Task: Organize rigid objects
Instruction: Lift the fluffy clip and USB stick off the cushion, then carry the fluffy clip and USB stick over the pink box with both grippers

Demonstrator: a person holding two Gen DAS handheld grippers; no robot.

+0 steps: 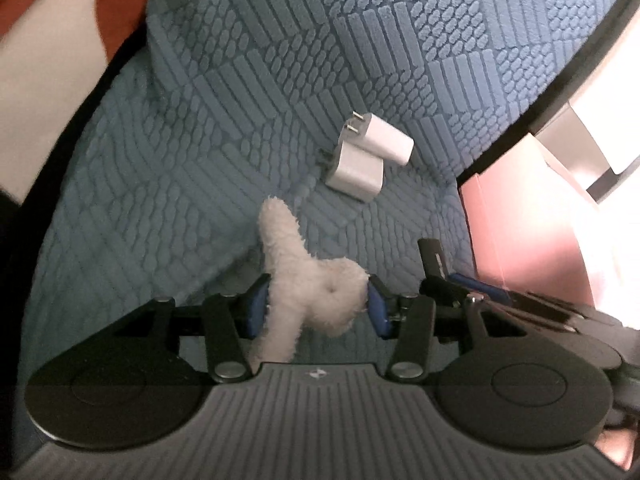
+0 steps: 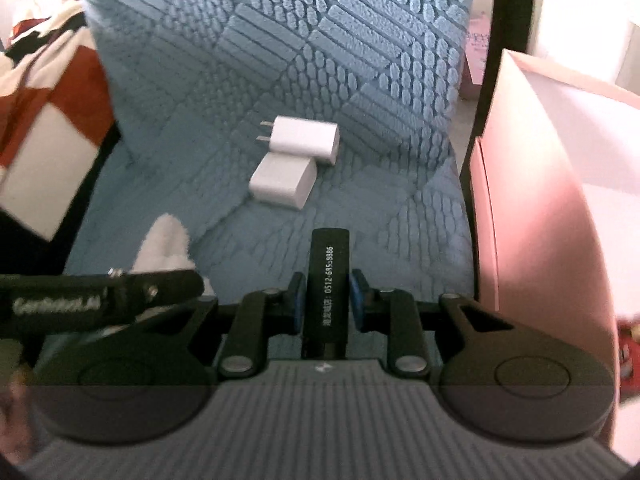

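Blue, raised-pattern fabric covers the seat cushion [image 1: 168, 184] and the backrest [image 2: 320, 40] that everything sits on. Two white plug adapters [image 1: 368, 160] lie touching each other near the back of the seat, where it meets the backrest; the farther one rests partly on the nearer one.

The left gripper [image 1: 316, 304] pinches a white fluffy toy [image 1: 304, 280] between its blue pads [image 1: 256, 304], and one limb of the toy pokes up over the seat toward the adapters. The right gripper [image 2: 326, 300] clamps a black stick-shaped object [image 2: 329, 280] with white digits printed along it, its blue pads pressed on both sides.

Only the right wrist view makes the printing on the black object legible; in the left wrist view the same object shows only as a dark end at the right, beside the seat's right edge. The left wrist view shows the toy's whole shape, whereas the right wrist view catches just a white tuft behind the neighbouring gripper. A pink box [image 2: 532, 184] stands against the seat's right edge, seen far larger in the right wrist view. A red and white cloth [image 2: 48, 112] lies past the seat's left edge.
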